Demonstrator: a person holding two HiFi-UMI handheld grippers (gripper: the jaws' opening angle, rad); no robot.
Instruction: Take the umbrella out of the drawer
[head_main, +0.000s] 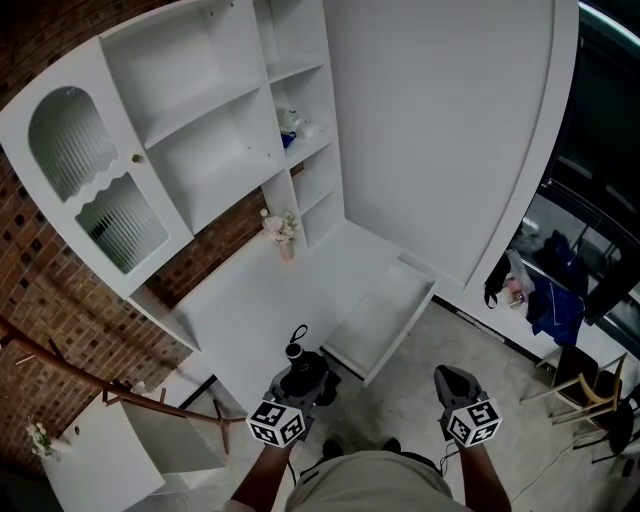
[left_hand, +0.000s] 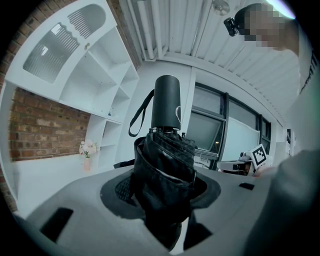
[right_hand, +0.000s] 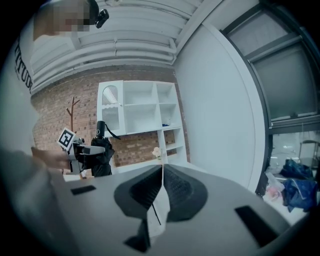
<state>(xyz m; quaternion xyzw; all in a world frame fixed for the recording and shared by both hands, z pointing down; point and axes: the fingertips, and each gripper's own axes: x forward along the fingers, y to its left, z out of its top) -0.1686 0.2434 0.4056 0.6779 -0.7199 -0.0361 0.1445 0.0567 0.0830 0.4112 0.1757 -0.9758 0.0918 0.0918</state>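
Observation:
A folded black umbrella (head_main: 298, 362) stands upright between the jaws of my left gripper (head_main: 305, 388), which is shut on its fabric body. In the left gripper view the umbrella (left_hand: 165, 165) fills the middle, handle and wrist strap on top. It is held in the air just off the desk's front edge, left of the open white drawer (head_main: 385, 318), which looks empty. My right gripper (head_main: 452, 382) hangs over the floor in front of the drawer; its jaws (right_hand: 161, 186) are shut with nothing between them. The right gripper view also catches the umbrella (right_hand: 102, 156) at its left.
A white desk (head_main: 262, 300) with a shelf unit (head_main: 200, 130) stands against a brick wall; a small vase of flowers (head_main: 282, 234) sits at its back. A tall white panel (head_main: 450, 130) rises right of the drawer. A wooden coat stand (head_main: 70, 370), a chair (head_main: 590, 392) and hanging clothes (head_main: 555, 300) flank the area.

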